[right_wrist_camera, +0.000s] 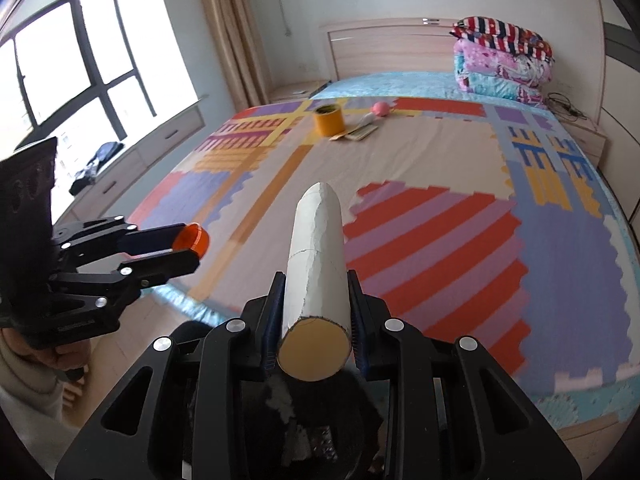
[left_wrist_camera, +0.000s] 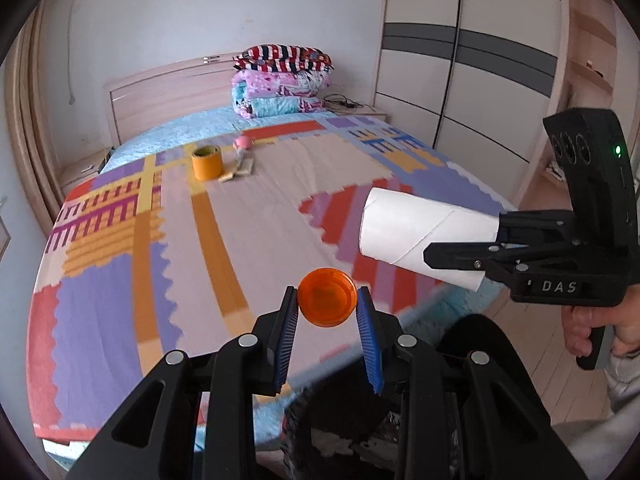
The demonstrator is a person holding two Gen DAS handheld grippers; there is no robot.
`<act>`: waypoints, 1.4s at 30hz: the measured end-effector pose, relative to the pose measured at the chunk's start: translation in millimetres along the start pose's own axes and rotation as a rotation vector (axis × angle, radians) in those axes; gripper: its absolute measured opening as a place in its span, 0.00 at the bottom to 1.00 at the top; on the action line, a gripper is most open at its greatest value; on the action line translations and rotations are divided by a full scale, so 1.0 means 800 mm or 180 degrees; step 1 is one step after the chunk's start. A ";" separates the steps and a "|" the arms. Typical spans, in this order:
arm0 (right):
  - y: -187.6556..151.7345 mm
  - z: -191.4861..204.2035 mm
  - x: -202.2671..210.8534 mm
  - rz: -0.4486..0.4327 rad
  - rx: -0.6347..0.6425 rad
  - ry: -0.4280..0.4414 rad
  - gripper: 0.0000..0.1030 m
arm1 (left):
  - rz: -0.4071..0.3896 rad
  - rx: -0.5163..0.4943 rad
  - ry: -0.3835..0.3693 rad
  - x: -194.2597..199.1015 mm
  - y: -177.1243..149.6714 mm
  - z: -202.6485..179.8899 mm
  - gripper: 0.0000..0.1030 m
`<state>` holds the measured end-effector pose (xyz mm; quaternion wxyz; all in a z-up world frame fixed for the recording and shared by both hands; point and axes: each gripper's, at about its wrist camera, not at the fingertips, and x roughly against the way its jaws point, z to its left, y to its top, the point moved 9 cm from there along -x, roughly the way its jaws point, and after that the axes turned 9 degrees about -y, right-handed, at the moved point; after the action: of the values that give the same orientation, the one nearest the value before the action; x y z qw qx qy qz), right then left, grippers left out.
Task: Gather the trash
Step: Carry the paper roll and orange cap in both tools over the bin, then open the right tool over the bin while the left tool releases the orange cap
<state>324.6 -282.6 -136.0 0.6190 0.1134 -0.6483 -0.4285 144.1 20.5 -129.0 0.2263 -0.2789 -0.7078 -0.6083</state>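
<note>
My left gripper (left_wrist_camera: 327,295) is shut on a small orange plastic cap (left_wrist_camera: 327,298), its blue pads pressing on both sides. In the right wrist view the same cap (right_wrist_camera: 193,240) sticks out of the left gripper (right_wrist_camera: 187,245) at the left. My right gripper (right_wrist_camera: 316,280) is shut on a white cardboard tube (right_wrist_camera: 316,248) that points away over the bed. The left wrist view shows that tube (left_wrist_camera: 416,236) lying level in the right gripper (left_wrist_camera: 464,240). A dark bin (right_wrist_camera: 304,420) with crumpled scraps lies just below both grippers.
The bed (left_wrist_camera: 280,216) has a colourful patterned cover. Far across it stand a yellow tape roll (left_wrist_camera: 207,162), a pink ball-like item (left_wrist_camera: 244,143) and flat wrappers (left_wrist_camera: 240,170). Folded quilts (left_wrist_camera: 280,84) sit by the headboard. A wardrobe (left_wrist_camera: 480,60) is on the right and a window bench (right_wrist_camera: 120,168) on the left.
</note>
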 end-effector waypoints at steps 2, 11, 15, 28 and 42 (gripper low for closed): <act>-0.009 0.006 0.004 0.0014 0.0038 0.0031 0.29 | 0.0036 -0.0001 -0.0043 0.001 -0.012 -0.006 0.28; -0.072 0.036 0.010 0.0195 0.0145 0.0182 0.29 | 0.0225 0.0021 -0.0216 0.000 -0.063 -0.031 0.28; -0.105 0.049 0.006 0.0335 0.0101 0.0299 0.29 | 0.0330 0.0062 -0.0286 -0.006 -0.084 -0.037 0.28; -0.189 0.044 -0.060 0.0919 0.0130 0.0184 0.29 | 0.0865 0.0268 -0.0357 -0.066 -0.174 -0.035 0.28; -0.249 0.051 -0.118 0.1314 0.0404 -0.0042 0.29 | 0.1384 0.0594 -0.0264 -0.129 -0.247 -0.006 0.28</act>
<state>231.5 -322.5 -336.0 0.6810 0.0142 -0.6875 -0.2518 88.5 -17.1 -341.4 0.3475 -0.4273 -0.6929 -0.4653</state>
